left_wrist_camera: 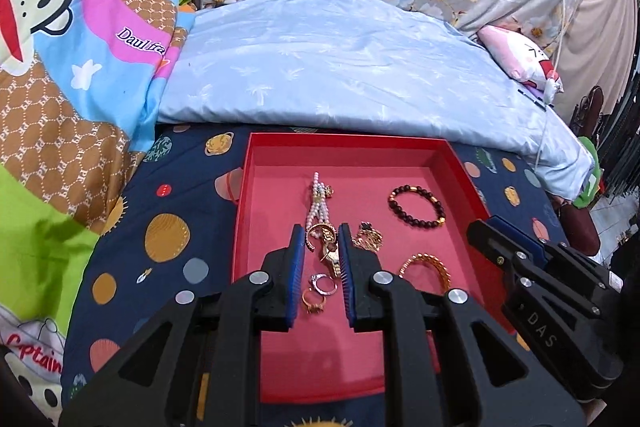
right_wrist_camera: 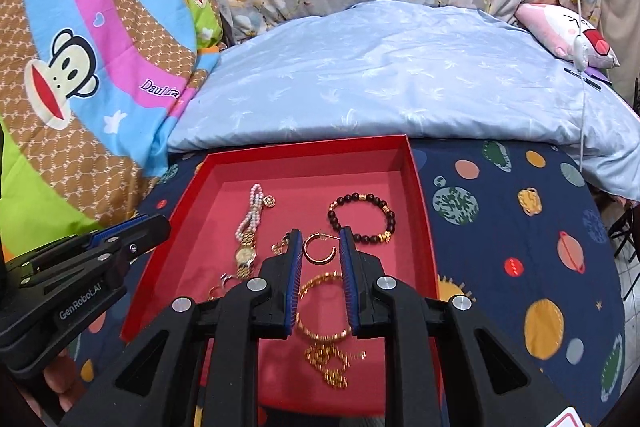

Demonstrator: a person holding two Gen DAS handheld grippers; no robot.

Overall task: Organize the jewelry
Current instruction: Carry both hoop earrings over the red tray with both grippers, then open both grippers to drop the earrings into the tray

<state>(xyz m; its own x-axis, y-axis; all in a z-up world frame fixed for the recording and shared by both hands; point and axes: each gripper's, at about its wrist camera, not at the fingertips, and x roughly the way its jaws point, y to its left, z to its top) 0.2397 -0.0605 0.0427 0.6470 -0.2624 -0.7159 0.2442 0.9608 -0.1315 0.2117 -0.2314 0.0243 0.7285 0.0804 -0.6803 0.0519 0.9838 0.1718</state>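
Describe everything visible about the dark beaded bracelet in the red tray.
The dark beaded bracelet is a closed loop of round, glossy, deep brown-maroon beads with a few gold spacer beads. It lies flat on the pink floor of the red tray, toward its far right corner, touching no other jewelry and neither gripper.

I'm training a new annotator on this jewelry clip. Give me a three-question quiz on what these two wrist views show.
1. True or false: the dark bead bracelet lies outside the red box.
2. Which lies nearest the box's far wall? A) pearl strand B) gold watch C) gold chain
3. Fill in: neither the left gripper nor the right gripper holds ____.

Key: 1 false, it lies inside; 2 A; 3 anything, since both hover above the box with a gap between the fingers.
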